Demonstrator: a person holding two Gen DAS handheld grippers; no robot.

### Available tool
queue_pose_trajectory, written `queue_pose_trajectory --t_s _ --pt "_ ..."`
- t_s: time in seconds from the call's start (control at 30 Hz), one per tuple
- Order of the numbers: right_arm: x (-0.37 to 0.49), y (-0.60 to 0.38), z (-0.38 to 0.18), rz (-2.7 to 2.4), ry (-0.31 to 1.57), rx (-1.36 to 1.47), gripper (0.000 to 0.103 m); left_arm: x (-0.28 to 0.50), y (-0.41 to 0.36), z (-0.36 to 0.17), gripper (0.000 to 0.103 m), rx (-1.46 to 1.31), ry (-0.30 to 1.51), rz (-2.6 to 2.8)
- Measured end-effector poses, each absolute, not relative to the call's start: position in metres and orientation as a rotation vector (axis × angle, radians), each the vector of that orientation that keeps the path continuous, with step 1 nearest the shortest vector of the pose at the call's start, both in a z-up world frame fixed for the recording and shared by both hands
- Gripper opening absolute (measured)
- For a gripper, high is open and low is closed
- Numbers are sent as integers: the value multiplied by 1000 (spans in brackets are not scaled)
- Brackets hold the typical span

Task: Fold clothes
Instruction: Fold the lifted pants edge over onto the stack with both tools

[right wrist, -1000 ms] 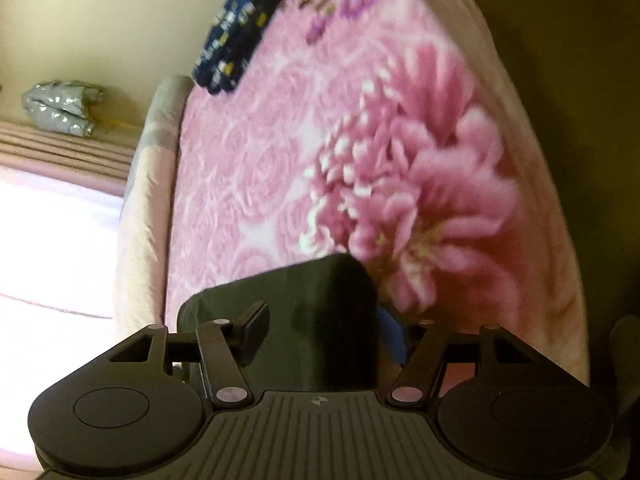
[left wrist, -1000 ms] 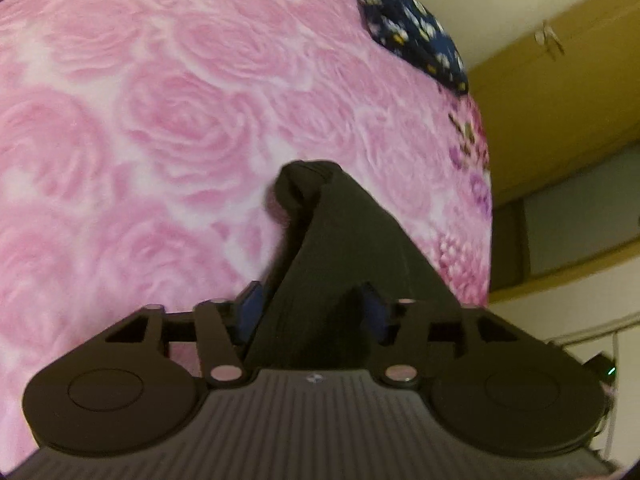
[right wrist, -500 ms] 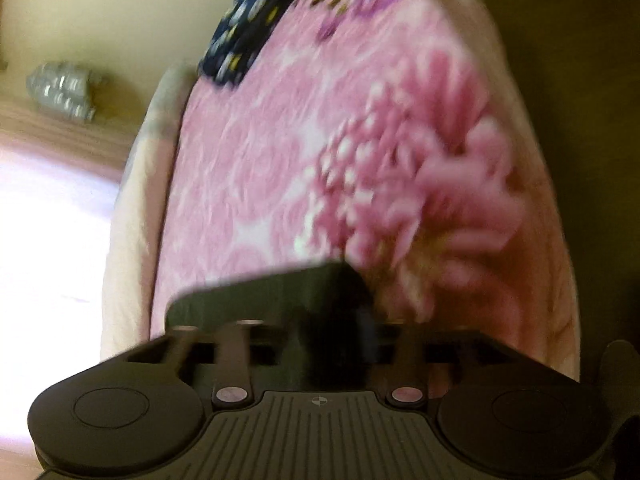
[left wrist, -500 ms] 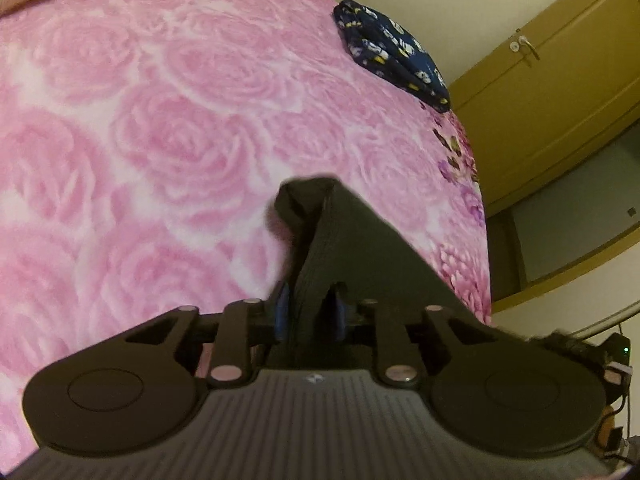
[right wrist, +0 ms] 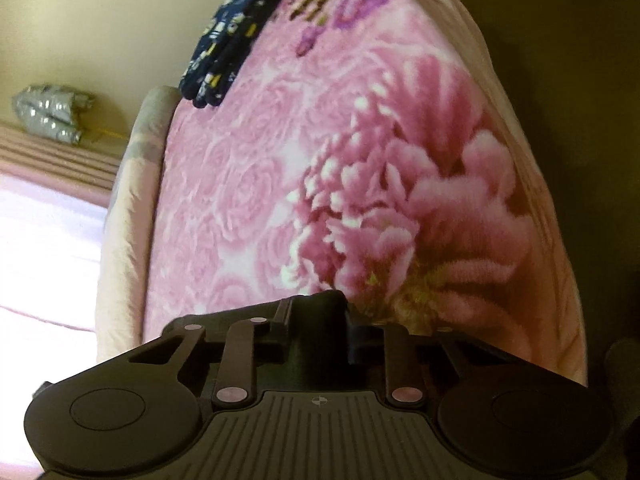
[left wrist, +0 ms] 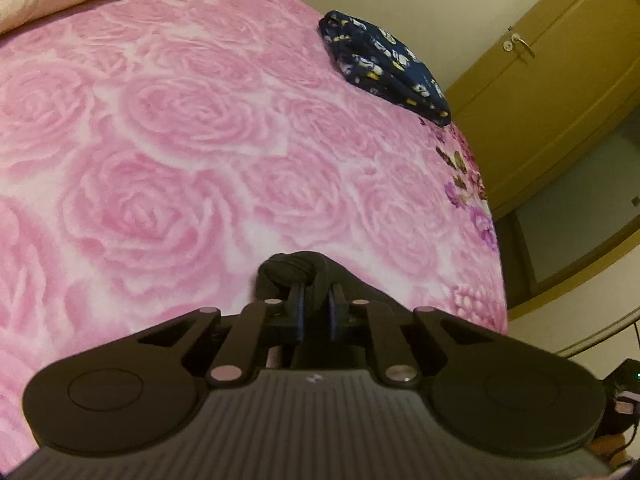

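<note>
A black garment (left wrist: 296,266) lies on the pink rose-patterned blanket (left wrist: 180,140), close under both grippers. In the left wrist view my left gripper (left wrist: 316,294) has its jaws closing, and the blue pads pinch a bunched black edge of the cloth. In the right wrist view the black garment (right wrist: 316,360) fills the gap between the fingers of my right gripper (right wrist: 318,316). Its jaws are closing too and press on the cloth's corner. Most of the garment is hidden beneath the gripper bodies.
A folded navy patterned garment (left wrist: 384,68) rests at the bed's far side, also seen as the navy garment (right wrist: 228,40). A yellow wardrobe door (left wrist: 552,92) stands beyond the bed. A pale bolster (right wrist: 128,220) runs along the bed's left edge, with a silver bundle (right wrist: 48,118) behind it.
Both grippers' jaws stood wider around the black cloth and have narrowed onto it. The left gripper shifted, so less of the garment shows ahead of it.
</note>
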State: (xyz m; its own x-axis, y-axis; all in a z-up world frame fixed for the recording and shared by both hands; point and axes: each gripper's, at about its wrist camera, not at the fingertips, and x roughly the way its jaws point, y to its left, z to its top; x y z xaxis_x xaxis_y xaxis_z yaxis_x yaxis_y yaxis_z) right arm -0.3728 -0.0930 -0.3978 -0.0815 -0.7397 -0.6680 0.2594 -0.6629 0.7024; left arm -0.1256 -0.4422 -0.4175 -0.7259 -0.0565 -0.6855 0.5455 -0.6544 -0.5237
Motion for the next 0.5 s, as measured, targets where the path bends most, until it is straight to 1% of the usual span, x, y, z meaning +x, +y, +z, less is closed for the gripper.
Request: queue_pose_trajectory --t_s 0.07,0.13,0.2,0.23,0.27,0.33,0.4,0.5 --pt "-370 -99 -402 -1861 -503 1487 24 -129 -444 -424 13 932 1051 -2404" --pt "-370 -107 -395 -1893 -413 1463 30 -133 -439 -414 18 970 968 -2403" --pt "-370 -114 -379 -1964 -262 1413 45 -134 -436 -399 18 984 898 -2389" --pt "-369 -116 -368 -2023 -177 1371 45 -130 -435 -388 17 964 870 -2363" --pt "-365 -116 -356 -2082 -117 1299 45 -127 -434 -377 13 940 824 -2338" --pt "-358 -117 -338 -2079 -75 1187 45 -126 -425 -360 7 933 745 -2358" --pt "-346 -126 -331 -2002 -40 1162 45 -134 -409 -355 5 1021 752 -2462" --pt "-318 -147 -335 -1911 88 1130 45 -151 -378 -366 4 1214 628 -2552"
